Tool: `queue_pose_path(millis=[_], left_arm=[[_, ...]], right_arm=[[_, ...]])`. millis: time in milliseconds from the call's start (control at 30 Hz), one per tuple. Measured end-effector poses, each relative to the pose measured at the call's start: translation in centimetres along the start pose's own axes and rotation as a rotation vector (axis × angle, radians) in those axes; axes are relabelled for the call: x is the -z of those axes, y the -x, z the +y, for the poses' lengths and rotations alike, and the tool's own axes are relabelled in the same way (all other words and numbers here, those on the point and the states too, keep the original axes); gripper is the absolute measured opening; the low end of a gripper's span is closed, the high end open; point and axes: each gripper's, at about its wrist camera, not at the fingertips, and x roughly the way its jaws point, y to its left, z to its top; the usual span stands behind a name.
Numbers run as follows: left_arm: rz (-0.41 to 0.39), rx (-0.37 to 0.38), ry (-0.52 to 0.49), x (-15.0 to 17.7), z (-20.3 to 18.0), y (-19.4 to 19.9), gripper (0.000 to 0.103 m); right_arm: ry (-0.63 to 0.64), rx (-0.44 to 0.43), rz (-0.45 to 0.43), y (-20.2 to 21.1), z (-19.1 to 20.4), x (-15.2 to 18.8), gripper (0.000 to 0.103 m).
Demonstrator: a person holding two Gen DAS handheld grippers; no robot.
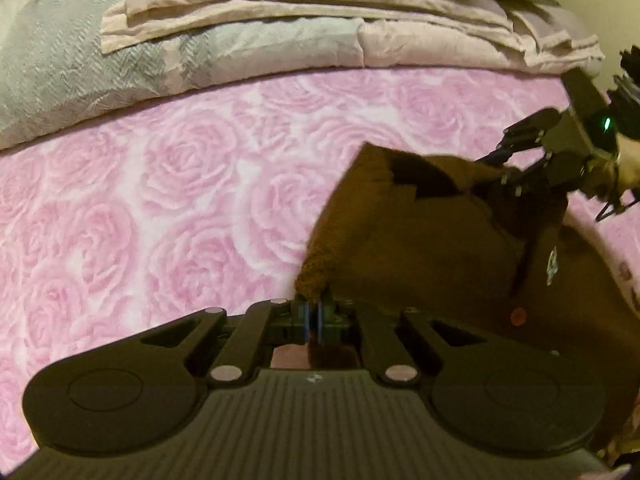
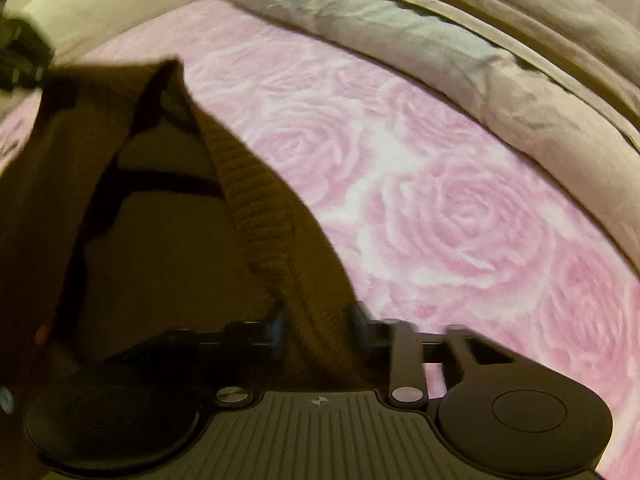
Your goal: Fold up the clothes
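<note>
A brown knit garment (image 1: 432, 248) with a ribbed hem is held up over a pink rose-patterned bedspread (image 1: 160, 208). My left gripper (image 1: 314, 312) is shut on a corner of its ribbed edge. My right gripper (image 1: 516, 160) shows at the right of the left wrist view, gripping another part of the garment. In the right wrist view the garment (image 2: 140, 220) fills the left half. My right gripper (image 2: 320, 332) has the ribbed hem bunched between its fingers, which stand a little apart around the cloth.
Folded beige and grey quilts (image 1: 280, 32) are stacked along the far side of the bed, also in the right wrist view (image 2: 500, 60). The pink bedspread (image 2: 460, 220) stretches wide between the garment and the quilts.
</note>
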Motion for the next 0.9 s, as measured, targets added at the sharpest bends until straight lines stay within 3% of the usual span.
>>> queue_pose_path(millis=[133,233,333,433,600,767,900], left_arm=[[-0.054,0.006,-0.035,-0.1,-1.1,1.4,0.002],[-0.098,0.015,-0.063,-0.1,-2.0,2.8,0.002],[-0.179,0.063,-0.111,0.4,-3.9,6.9,0.002],[-0.261,0.114,-0.159,1.0,-5.8,11.1,0.002],[-0.393,0.231,-0.253,5.7,-9.2,20.4,0.001],[-0.445,0.248,-0.262,3.5,-10.1,26.8,0.001],[-0.486,0.262,-0.27,1.7,-10.8,32.0,0.002]], right_arm=[[-0.128,0.075,-0.069,4.8,-0.6,0.3,0.006],[-0.189,0.177,-0.147,11.3,1.5,1.5,0.006],[-0.249,0.28,-0.225,17.9,3.7,2.7,0.006],[-0.318,0.387,-0.304,24.5,8.8,3.9,0.006],[-0.448,0.587,-0.427,34.4,20.1,6.2,0.006],[-0.437,0.747,-0.492,43.2,30.9,6.6,0.006],[-0.386,0.849,-0.569,50.5,35.0,4.7,0.006]])
